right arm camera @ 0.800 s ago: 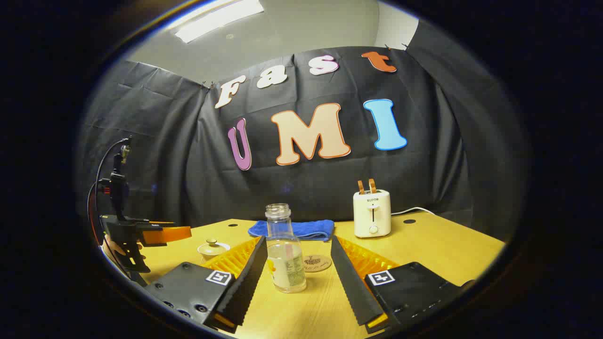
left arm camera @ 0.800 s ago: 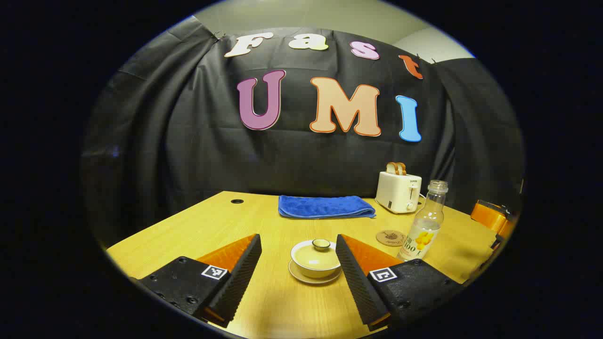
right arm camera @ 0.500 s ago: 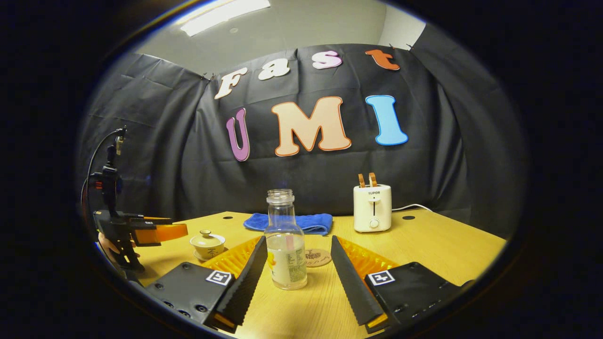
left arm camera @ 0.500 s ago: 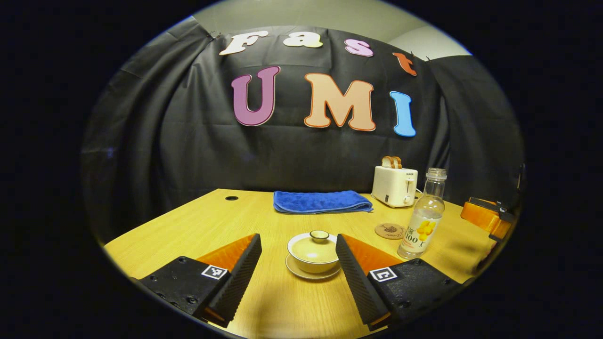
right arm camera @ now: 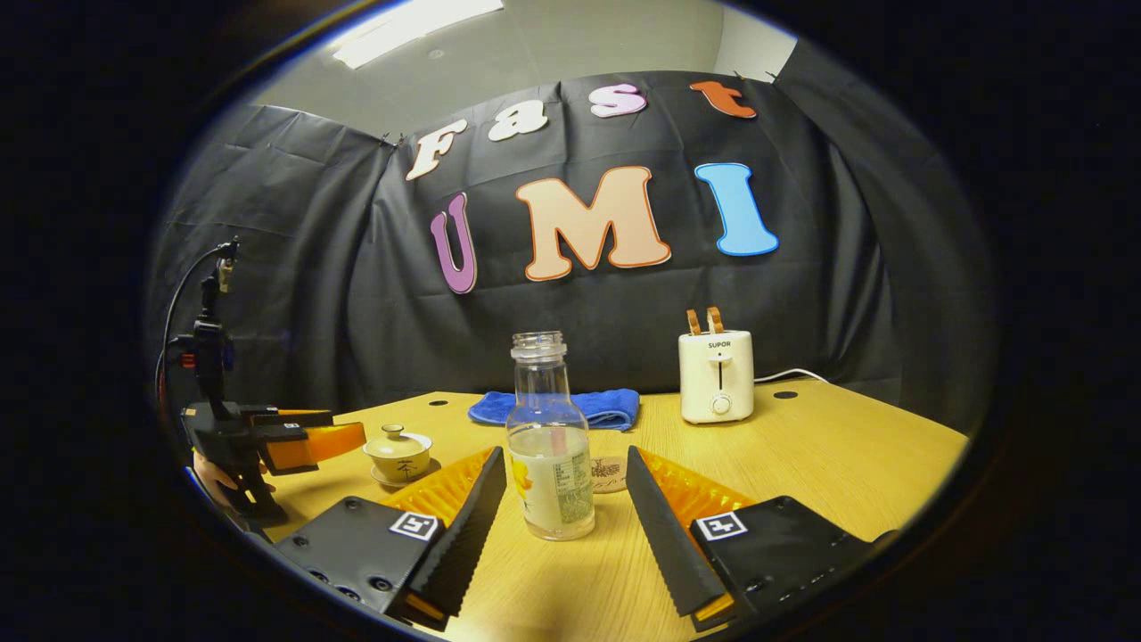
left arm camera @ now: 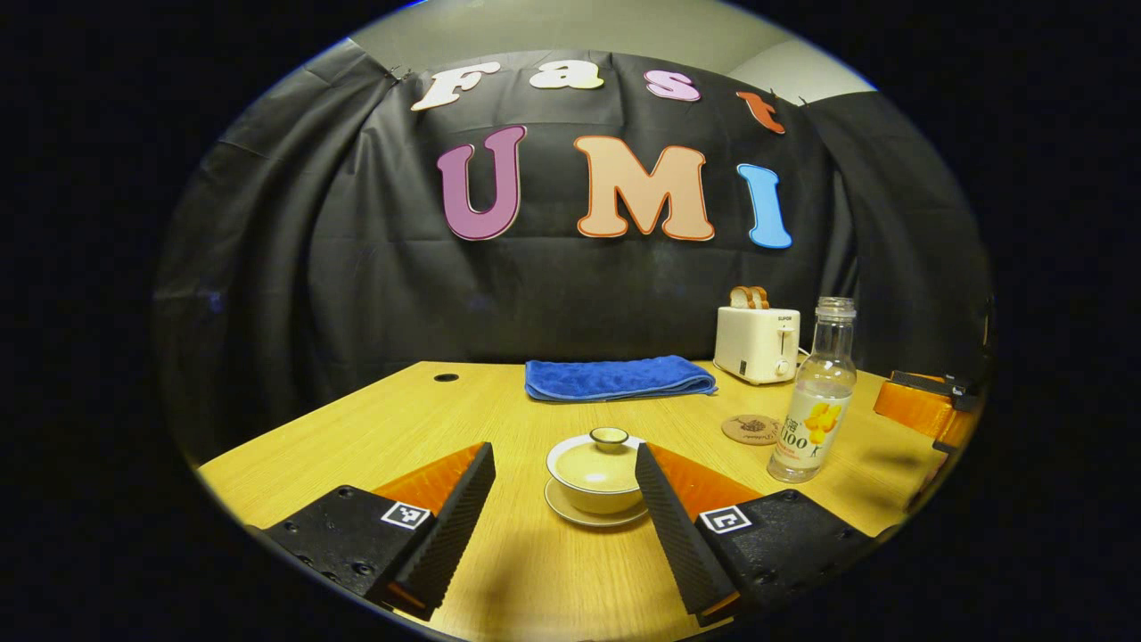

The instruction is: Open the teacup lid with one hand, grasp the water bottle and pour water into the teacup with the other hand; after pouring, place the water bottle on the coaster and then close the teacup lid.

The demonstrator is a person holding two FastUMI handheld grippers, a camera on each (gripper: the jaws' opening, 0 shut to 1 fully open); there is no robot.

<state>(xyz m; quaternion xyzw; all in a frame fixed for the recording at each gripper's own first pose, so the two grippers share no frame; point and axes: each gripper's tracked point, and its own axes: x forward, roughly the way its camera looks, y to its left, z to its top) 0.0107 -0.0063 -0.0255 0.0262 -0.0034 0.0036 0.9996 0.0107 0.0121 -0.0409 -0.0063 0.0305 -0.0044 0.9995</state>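
Clear capless water bottle (right arm camera: pixel 549 446), half-full

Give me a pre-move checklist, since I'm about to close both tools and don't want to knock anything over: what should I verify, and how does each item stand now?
1. Left tool open, teacup between its fingers: ok.
2. Lid seated on the teacup, knob up: ok.
3. Left tool high enough to pinch the knob rather than the bowl: cannot tell.
4. Right tool open, water bottle upright and centred between its fingers, untouched: ok.
5. Bottle uncapped and holding water: ok, so grip gently.
6. Coaster bare and ready, beside the bottle: ok.
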